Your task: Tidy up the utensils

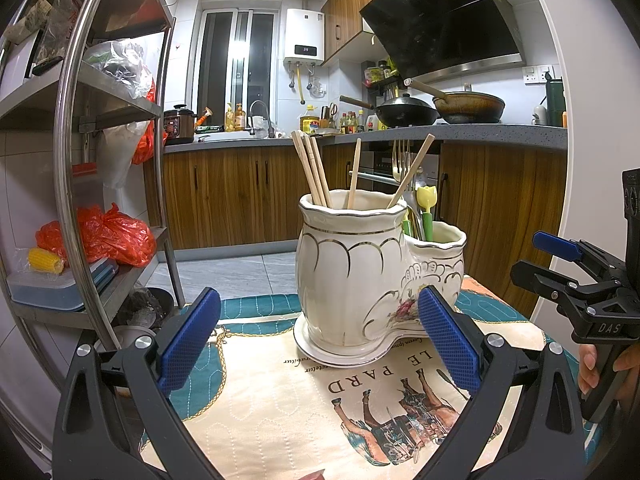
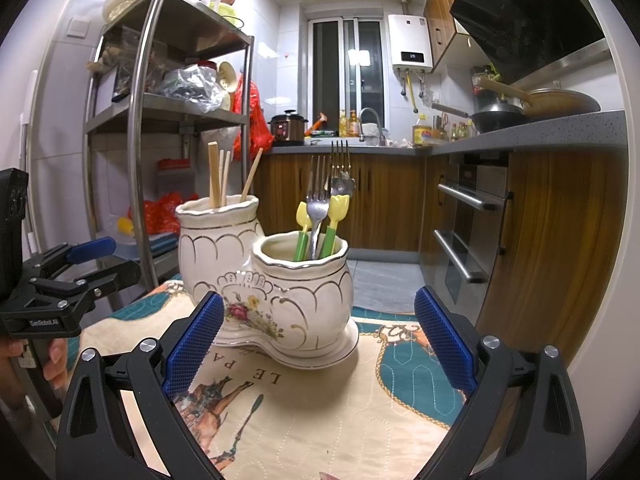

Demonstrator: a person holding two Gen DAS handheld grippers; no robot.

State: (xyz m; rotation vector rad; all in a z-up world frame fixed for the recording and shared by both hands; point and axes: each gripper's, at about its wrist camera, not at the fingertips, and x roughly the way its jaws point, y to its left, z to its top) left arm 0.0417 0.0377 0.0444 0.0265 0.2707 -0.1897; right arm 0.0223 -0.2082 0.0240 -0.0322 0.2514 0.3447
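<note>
A white ceramic double utensil holder (image 1: 360, 276) with gold trim stands on a printed tablecloth (image 1: 280, 420). Its tall pot holds several wooden chopsticks (image 1: 314, 172). Its low pot (image 2: 304, 280) holds forks (image 2: 318, 204) and yellow tulip-topped utensils with green handles (image 2: 336, 220). My left gripper (image 1: 316, 336) is open and empty just in front of the holder. My right gripper (image 2: 316, 340) is open and empty, also just in front of it. Each gripper shows at the edge of the other's view, the right one (image 1: 560, 264) and the left one (image 2: 80, 264).
A steel shelf rack (image 1: 80, 160) with bags and boxes stands to the left of the table. Wooden kitchen cabinets (image 1: 240, 188), a counter with woks (image 1: 440, 112) and an oven (image 2: 468, 220) lie beyond. Grey floor tiles (image 1: 240, 272) separate them from the table.
</note>
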